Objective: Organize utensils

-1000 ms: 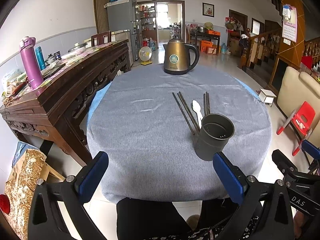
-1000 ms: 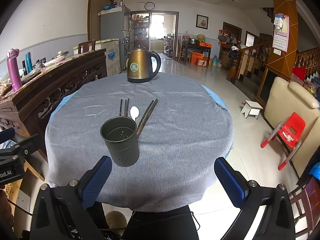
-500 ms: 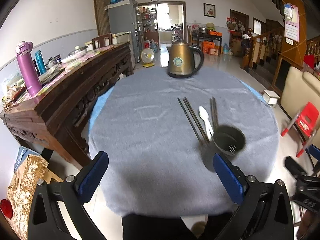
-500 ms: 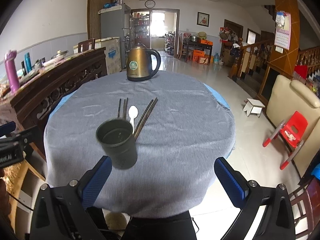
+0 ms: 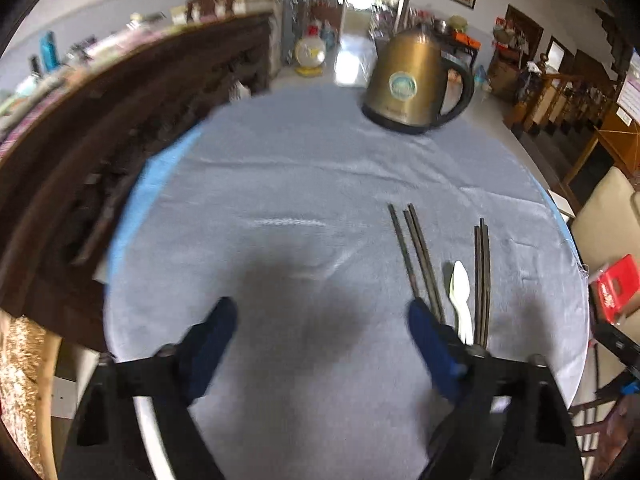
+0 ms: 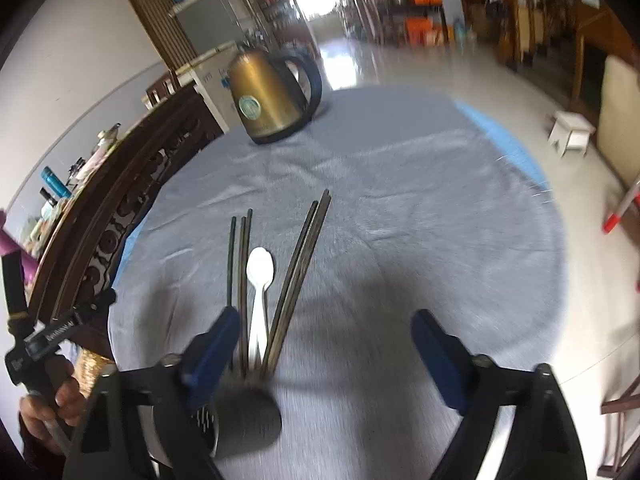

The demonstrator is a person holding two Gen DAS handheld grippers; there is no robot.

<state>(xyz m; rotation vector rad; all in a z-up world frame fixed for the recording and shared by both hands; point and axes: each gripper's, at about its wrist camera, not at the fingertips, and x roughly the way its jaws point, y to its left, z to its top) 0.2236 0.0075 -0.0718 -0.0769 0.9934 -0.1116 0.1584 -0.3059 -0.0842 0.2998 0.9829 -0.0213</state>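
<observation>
A white spoon (image 6: pixel 259 280) lies on the grey tablecloth between two sets of dark chopsticks (image 6: pixel 302 264) (image 6: pixel 239 256). The dark utensil cup (image 6: pixel 244 420) stands just below them, partly under my right gripper's left finger. My right gripper (image 6: pixel 324 344) is open and empty above the cloth, right of the utensils. My left gripper (image 5: pixel 322 340) is open and empty over the cloth; its right finger (image 5: pixel 432 344) is beside the chopsticks (image 5: pixel 416 256) and spoon (image 5: pixel 460 292). The cup is hidden in the left wrist view.
A gold electric kettle (image 5: pixel 412 80) (image 6: pixel 272 96) stands at the far side of the round table. A dark carved wooden sideboard (image 5: pixel 100 128) runs along the left. A cream sofa and a red child's chair (image 5: pixel 612 284) stand on the right.
Both grippers have moved forward and down over the table. The cup has dropped to the bottom of the right view and left the left view. Both stay open.
</observation>
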